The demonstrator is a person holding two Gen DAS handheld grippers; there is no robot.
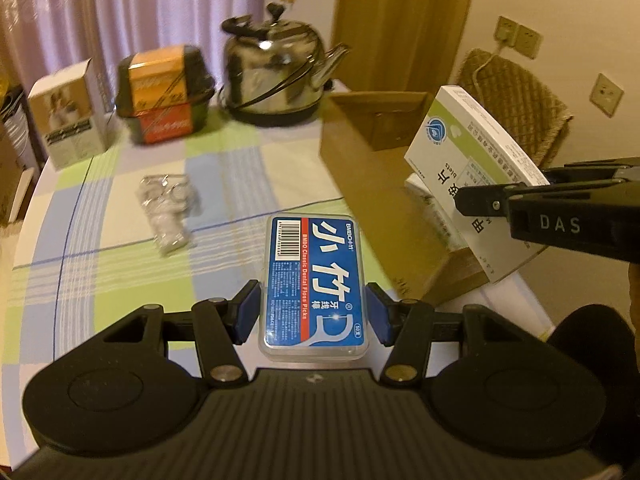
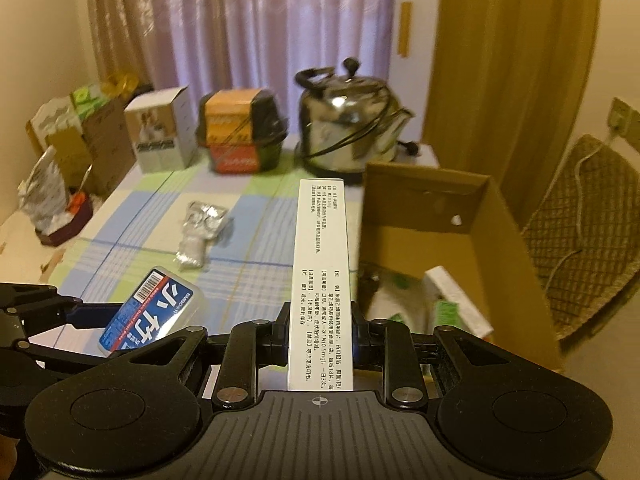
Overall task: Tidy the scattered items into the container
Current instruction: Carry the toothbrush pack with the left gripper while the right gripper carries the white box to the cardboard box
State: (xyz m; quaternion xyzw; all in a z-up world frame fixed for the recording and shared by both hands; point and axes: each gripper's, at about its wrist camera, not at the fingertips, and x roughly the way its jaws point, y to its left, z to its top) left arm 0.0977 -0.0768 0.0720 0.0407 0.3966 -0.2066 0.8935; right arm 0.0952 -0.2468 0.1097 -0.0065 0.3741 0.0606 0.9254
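**Two claws, both loaded**

Two items are in my grip at once. My left claw (image 1: 312, 312) pinches the floss box (image 1: 314, 286) by its long sides, flat and level. My right claw (image 2: 320, 340) clamps the white carton (image 2: 322, 280) on edge, so it should slide into the cardboard box (image 2: 504, 216) just beside it. A clear packet (image 1: 166, 210), blurred, possibly foil, waits on the tablecloth (image 1: 240, 168).
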